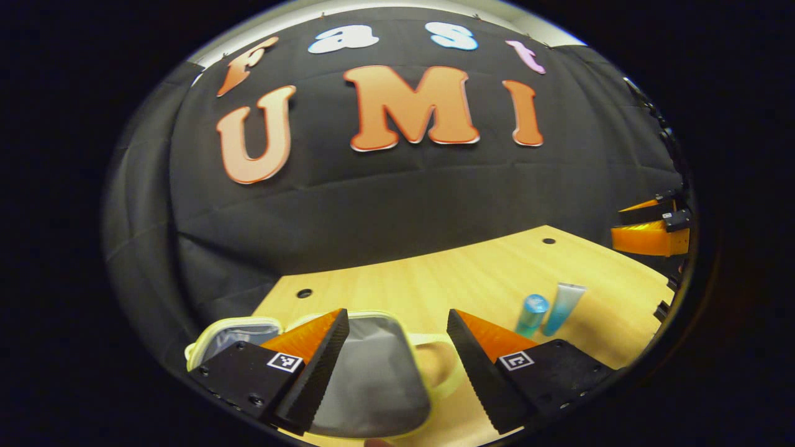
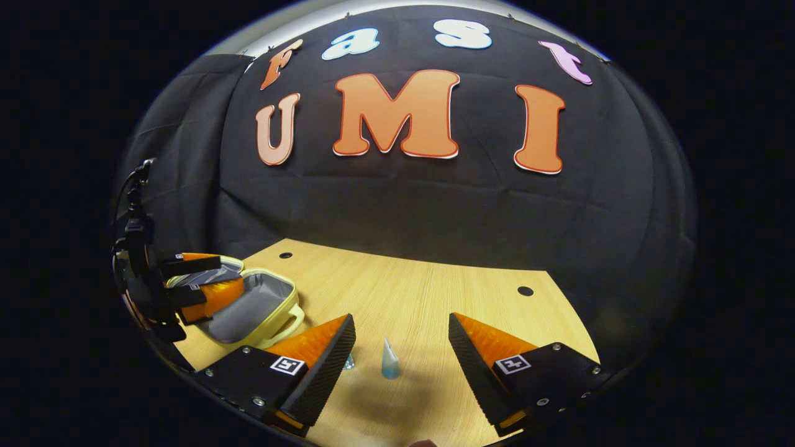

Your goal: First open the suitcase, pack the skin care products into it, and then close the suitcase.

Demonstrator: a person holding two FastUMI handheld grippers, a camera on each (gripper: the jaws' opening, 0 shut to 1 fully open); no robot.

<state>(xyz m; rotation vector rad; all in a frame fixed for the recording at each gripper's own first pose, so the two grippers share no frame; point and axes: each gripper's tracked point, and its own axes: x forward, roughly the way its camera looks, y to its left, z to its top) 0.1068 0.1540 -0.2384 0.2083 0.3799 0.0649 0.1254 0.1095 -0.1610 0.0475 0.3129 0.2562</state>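
The suitcase (image 1: 372, 372) is lying open on the left of the desk (image 1: 435, 273), its grey lining bare, so opening looks done while packing and closing are waiting. The tube (image 2: 389, 360) and bottle (image 1: 531, 313) are standing near the right gripper (image 2: 402, 347), and it and the left gripper (image 1: 397, 354) are both holding their jaws wide, gripping nothing.

Your left gripper's fingers (image 1: 338, 366) cover a good chunk of the open suitcase (image 1: 372, 379), and its near edge runs off the bottom of the left gripper view. In the right gripper view the small bottle (image 2: 349, 361) is mostly tucked behind your right gripper's finger (image 2: 323, 366), so you can't tell its shape. The left gripper (image 2: 199, 282) there sits cut off at the edge, blocking the suitcase's far half.
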